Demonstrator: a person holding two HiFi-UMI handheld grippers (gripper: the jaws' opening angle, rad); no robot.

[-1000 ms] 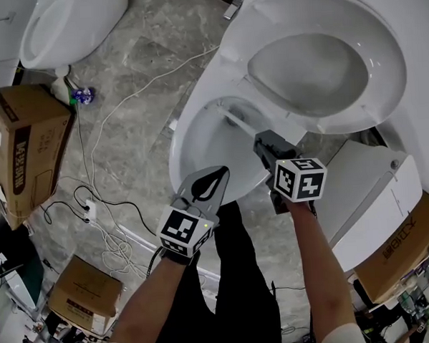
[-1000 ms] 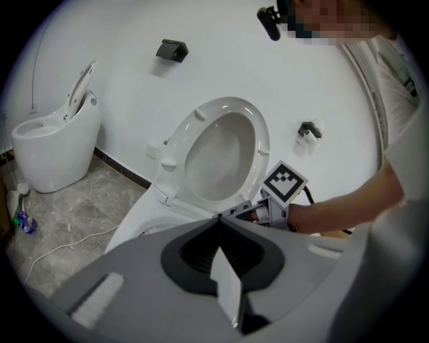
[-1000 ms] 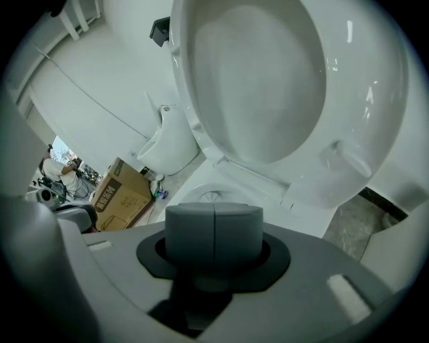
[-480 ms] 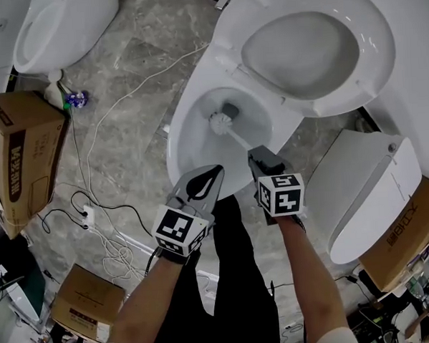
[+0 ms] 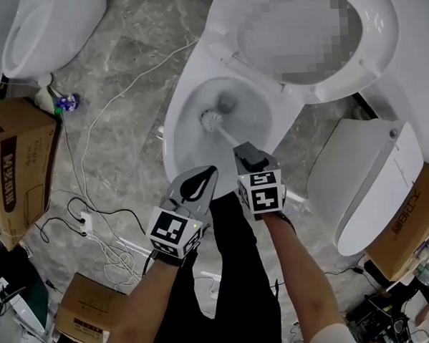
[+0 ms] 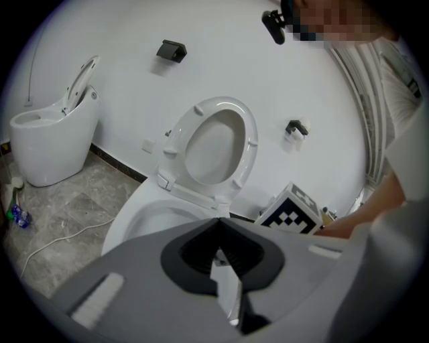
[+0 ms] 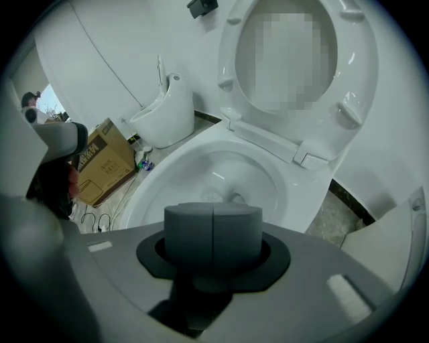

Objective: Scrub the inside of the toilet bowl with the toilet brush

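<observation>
The white toilet bowl (image 5: 171, 144) stands open, its seat and lid (image 5: 380, 44) raised. A toilet brush head (image 5: 210, 119) rests inside the bowl, left of the drain, with its handle running back to my right gripper (image 5: 244, 153). That gripper is shut on the grey handle end (image 7: 201, 228), which hides the brush in the right gripper view; the bowl (image 7: 221, 167) lies beyond. My left gripper (image 5: 209, 172) hovers over the bowl's near rim, shut, holding nothing. In the left gripper view its tips (image 6: 218, 221) meet before the bowl (image 6: 137, 218).
A second toilet (image 5: 42, 25) stands at the far left. Cardboard boxes (image 5: 13, 163) (image 5: 89, 306) and loose cables (image 5: 93, 173) lie on the marble floor to the left. A white tank-like unit (image 5: 365, 181) and another box (image 5: 411, 225) are close on the right.
The right gripper has drawn left and toward me, and the brush head has slid leftward inside the bowl. The left gripper stays shut near the front rim.
</observation>
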